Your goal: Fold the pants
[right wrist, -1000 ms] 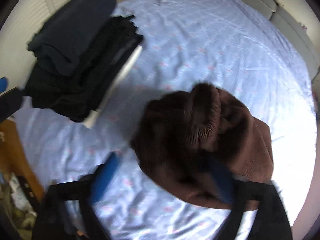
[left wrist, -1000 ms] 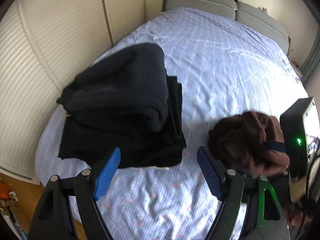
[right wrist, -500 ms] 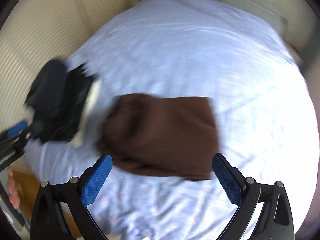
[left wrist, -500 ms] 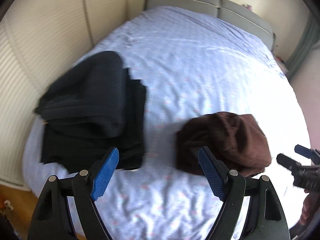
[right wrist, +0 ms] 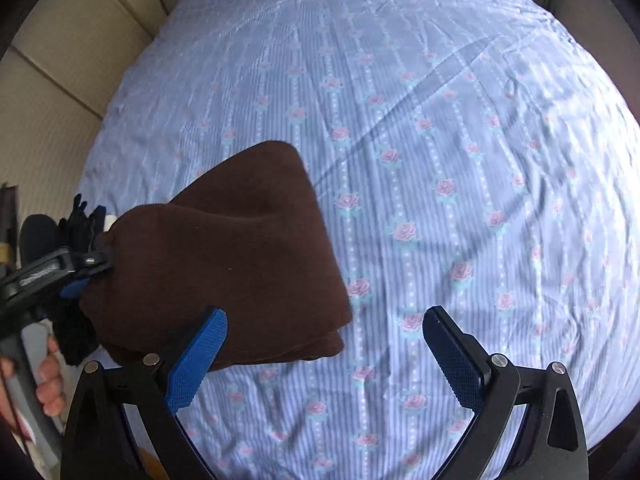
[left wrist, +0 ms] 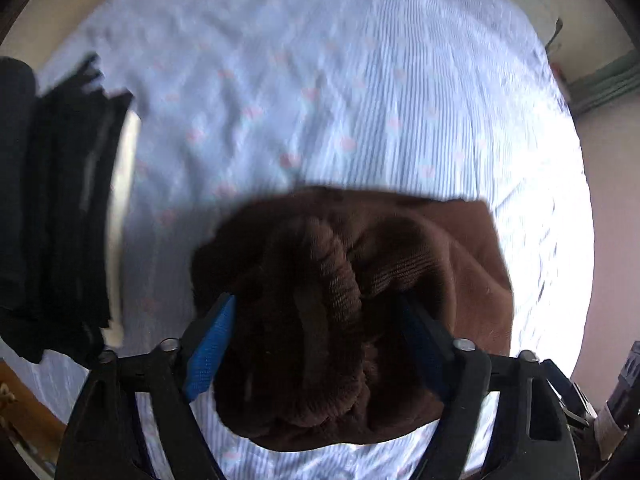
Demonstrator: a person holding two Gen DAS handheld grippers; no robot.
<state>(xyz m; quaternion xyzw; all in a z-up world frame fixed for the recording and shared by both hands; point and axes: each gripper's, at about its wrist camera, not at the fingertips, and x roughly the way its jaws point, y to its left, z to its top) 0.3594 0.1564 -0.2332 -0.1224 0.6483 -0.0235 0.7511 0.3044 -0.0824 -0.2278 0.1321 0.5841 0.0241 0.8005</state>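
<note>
One pair of brown pants (left wrist: 360, 300) lay bunched on the bed (left wrist: 340, 80), its folds between the spread fingers of the left gripper (left wrist: 320, 344). The right gripper (right wrist: 324, 348) was agape, holding nothing. One stack of dark clothes (left wrist: 52, 208) sat at the bed's left edge.

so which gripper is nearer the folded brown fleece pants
Left. The left gripper straddles the folded brown fleece pants, fingers against the fabric. The right gripper hangs open beside them, over the sheet.

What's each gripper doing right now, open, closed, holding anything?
Left gripper: fingers wide apart around the bunched brown pants; whether they grip the fabric cannot be told.
Right gripper: open, holding nothing, above the bed sheet.
</note>
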